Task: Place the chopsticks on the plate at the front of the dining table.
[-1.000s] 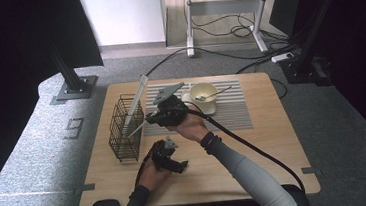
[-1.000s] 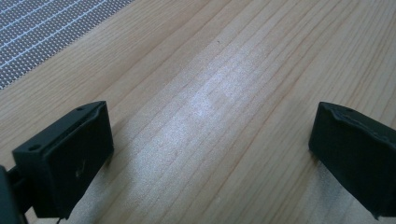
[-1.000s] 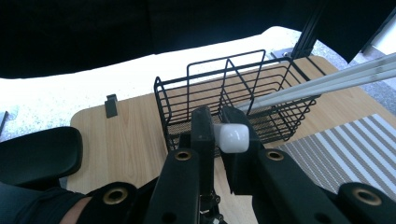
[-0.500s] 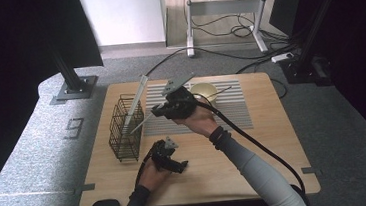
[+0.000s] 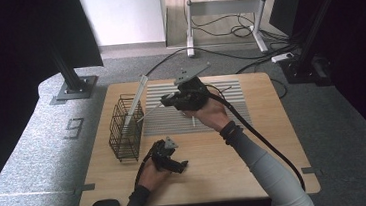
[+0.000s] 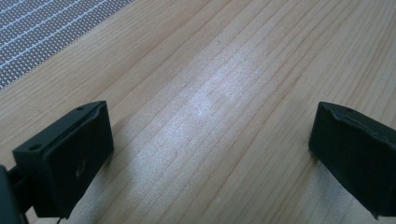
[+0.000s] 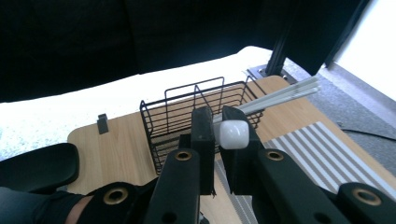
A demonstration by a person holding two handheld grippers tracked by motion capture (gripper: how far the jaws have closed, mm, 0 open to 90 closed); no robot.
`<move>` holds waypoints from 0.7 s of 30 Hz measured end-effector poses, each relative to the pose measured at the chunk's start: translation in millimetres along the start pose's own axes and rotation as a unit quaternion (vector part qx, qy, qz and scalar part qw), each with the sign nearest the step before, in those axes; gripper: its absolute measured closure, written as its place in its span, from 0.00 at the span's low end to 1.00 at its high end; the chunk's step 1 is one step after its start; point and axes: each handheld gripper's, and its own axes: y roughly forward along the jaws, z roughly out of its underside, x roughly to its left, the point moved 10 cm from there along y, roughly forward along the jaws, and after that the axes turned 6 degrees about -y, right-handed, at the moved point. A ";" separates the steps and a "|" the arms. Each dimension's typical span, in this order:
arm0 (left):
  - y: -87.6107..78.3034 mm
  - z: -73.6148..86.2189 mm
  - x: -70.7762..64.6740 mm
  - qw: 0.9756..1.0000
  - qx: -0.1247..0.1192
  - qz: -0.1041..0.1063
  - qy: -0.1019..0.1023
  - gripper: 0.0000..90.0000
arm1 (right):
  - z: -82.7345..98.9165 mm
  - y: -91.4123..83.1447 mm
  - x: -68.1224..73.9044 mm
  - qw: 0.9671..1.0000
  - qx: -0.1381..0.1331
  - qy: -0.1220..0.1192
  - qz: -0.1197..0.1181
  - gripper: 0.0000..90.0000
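I have a white utensil handle [image 7: 233, 134] pinched between the jaws of my right gripper [image 7: 219, 133], its rounded end facing the camera; what sort of utensil it is I cannot tell. In the high view that gripper [image 5: 171, 100] hangs above the striped mat [image 5: 222, 92], aimed at the black wire basket [image 5: 125, 128] beside the mat. A pair of white sticks [image 7: 280, 95] leans out of the basket. My left gripper [image 5: 168, 162] sits low over the wooden table [image 5: 211, 165], jaws spread wide with nothing between them.
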 end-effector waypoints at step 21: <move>-2.8 -0.8 5.0 1.000 -0.004 0.003 -0.008 0.03 | 26.8 -43.5 -23.0 0.999 -0.002 0.005 0.046 0.92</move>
